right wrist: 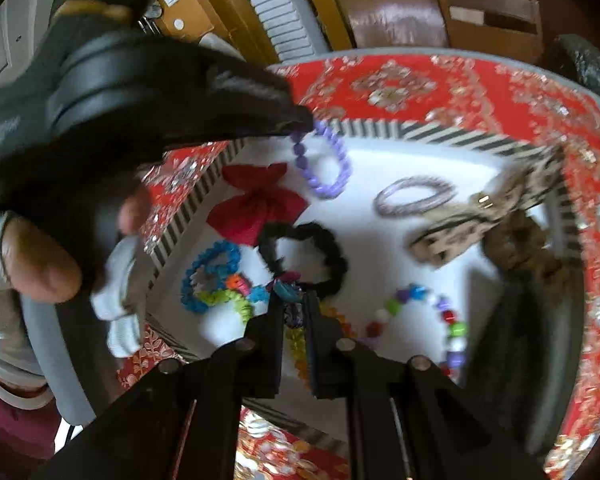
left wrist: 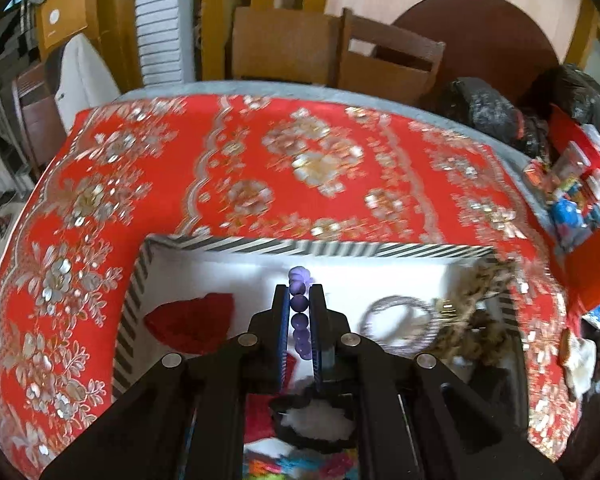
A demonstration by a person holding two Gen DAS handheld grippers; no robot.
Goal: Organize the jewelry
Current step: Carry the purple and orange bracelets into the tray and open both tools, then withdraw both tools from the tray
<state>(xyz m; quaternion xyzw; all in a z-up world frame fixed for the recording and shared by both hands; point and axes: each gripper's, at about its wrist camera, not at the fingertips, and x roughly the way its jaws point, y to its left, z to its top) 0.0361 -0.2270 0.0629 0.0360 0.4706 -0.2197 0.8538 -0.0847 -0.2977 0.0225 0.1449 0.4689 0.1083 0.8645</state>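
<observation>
Box (right wrist: pixel 440 132) nearly full w/ jewelry below both tools: left tool (left wrist: pixel 300 296) clamps purple beads (right wrist: pixel 324 160) over it, right tool (right wrist: pixel 294 312) pinches rainbow beads (right wrist: pixel 296 340), both unplaced.

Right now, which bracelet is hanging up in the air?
The purple bead bracelet. The left gripper pinches it so it dangles over the striped box; the others lie flat inside.
</observation>
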